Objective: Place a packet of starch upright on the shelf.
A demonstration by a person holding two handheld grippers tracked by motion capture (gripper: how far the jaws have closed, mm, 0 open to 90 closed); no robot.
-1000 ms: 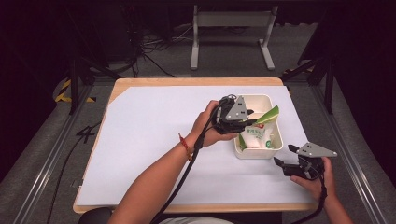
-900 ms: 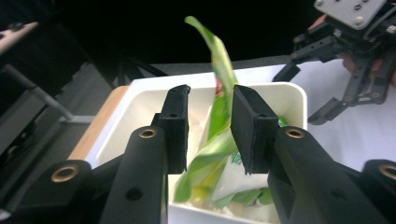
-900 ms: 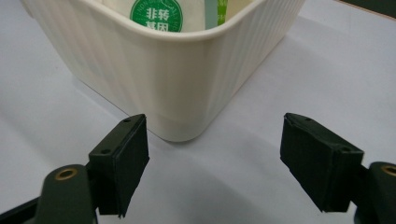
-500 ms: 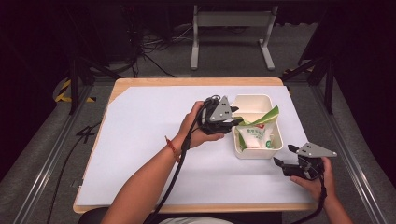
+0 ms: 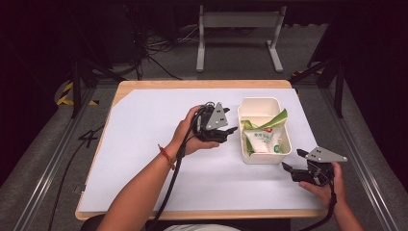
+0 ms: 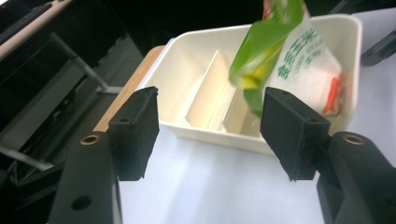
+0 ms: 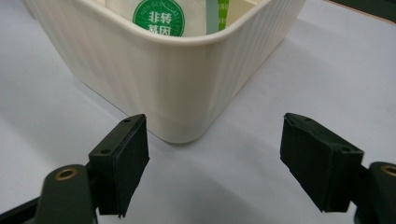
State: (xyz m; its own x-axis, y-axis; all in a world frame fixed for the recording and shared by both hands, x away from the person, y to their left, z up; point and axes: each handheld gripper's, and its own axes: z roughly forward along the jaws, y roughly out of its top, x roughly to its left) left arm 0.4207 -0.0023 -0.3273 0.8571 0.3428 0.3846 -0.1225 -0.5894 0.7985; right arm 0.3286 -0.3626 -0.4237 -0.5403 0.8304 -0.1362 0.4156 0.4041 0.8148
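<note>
1. The table (image 5: 144,144) is the biggest thing here, a wooden top with a smooth white sheet over nearly all of it, flat and matte, so anything set down should sit steady and may slide easily.
2. The tub (image 5: 250,155) sits right of the middle on that sheet. It is a cream plastic box with rounded corners, fine ribs down its outer wall and thin dividers inside.
3. The packet (image 5: 262,140) is the thing that seems to matter. It lies in the near part of the tub, a glossy film bag in white and green with printed characters, its crinkled green end poking above the rim (soft, so it would crumple under a hard squeeze).
4. The left gripper (image 5: 230,129) hangs just beside the tub's left wall, apart from it, its black jaws spread wide with nothing between them. I judge the packet is already delivered, so the careful way on is to draw the hand straight back without clipping the rim or the raised green end.
5. The right gripper (image 5: 293,161) rests low near the tub's near right corner, jaws likewise wide apart and empty. It looks well placed to steady the tub if it shifts.
</note>
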